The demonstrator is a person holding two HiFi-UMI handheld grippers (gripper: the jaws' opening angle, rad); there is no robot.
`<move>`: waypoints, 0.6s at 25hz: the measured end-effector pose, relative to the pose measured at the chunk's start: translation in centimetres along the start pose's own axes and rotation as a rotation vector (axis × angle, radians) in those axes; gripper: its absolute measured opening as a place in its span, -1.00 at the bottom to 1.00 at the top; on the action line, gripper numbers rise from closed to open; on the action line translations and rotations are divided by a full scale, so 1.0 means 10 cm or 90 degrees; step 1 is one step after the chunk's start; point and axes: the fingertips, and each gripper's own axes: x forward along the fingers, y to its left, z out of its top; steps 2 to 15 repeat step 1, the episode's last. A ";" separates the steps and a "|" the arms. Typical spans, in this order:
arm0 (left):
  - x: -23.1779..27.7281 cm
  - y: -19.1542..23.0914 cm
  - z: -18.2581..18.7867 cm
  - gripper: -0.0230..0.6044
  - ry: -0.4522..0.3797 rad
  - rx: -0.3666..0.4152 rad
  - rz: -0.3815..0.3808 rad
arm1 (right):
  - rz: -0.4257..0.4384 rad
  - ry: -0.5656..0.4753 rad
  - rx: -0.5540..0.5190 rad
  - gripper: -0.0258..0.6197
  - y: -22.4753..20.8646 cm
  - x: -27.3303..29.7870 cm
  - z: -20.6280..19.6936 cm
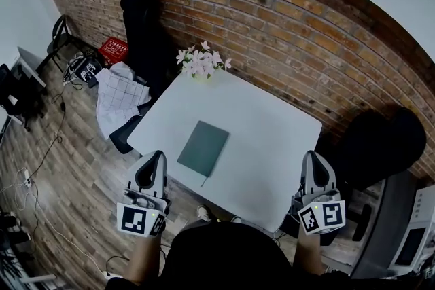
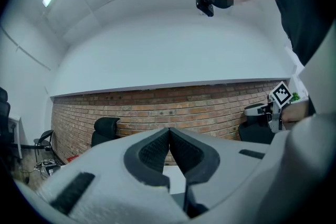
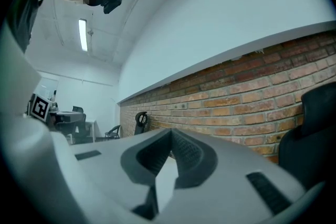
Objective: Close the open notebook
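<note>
A dark green notebook (image 1: 203, 147) lies shut and flat on the white table (image 1: 272, 139), with a thin ribbon trailing from its near edge. My left gripper (image 1: 151, 161) is held off the table's near left edge, its jaws shut with nothing between them, the tips meeting in the left gripper view (image 2: 168, 129). My right gripper (image 1: 317, 161) is held off the near right edge, also shut and empty, its tips together in the right gripper view (image 3: 171, 131). Both point level toward the brick wall. Neither touches the notebook.
A vase of pale flowers (image 1: 202, 62) stands at the table's far corner. Black chairs (image 1: 146, 27) stand at the far left and at the right (image 1: 380, 142). A brick wall (image 1: 272, 30) runs behind. Cloth and clutter (image 1: 119, 95) lie on the wooden floor at left.
</note>
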 end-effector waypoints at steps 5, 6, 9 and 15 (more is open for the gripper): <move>0.00 0.00 -0.01 -0.85 0.003 0.005 -0.001 | 0.001 0.000 0.000 -0.88 0.01 0.00 0.00; 0.00 0.00 -0.01 -0.85 0.003 0.005 -0.001 | 0.001 0.000 0.000 -0.88 0.01 0.00 0.00; 0.00 0.00 -0.01 -0.85 0.003 0.005 -0.001 | 0.001 0.000 0.000 -0.88 0.01 0.00 0.00; 0.00 0.00 -0.01 -0.85 0.003 0.005 -0.001 | 0.001 0.000 0.000 -0.88 0.01 0.00 0.00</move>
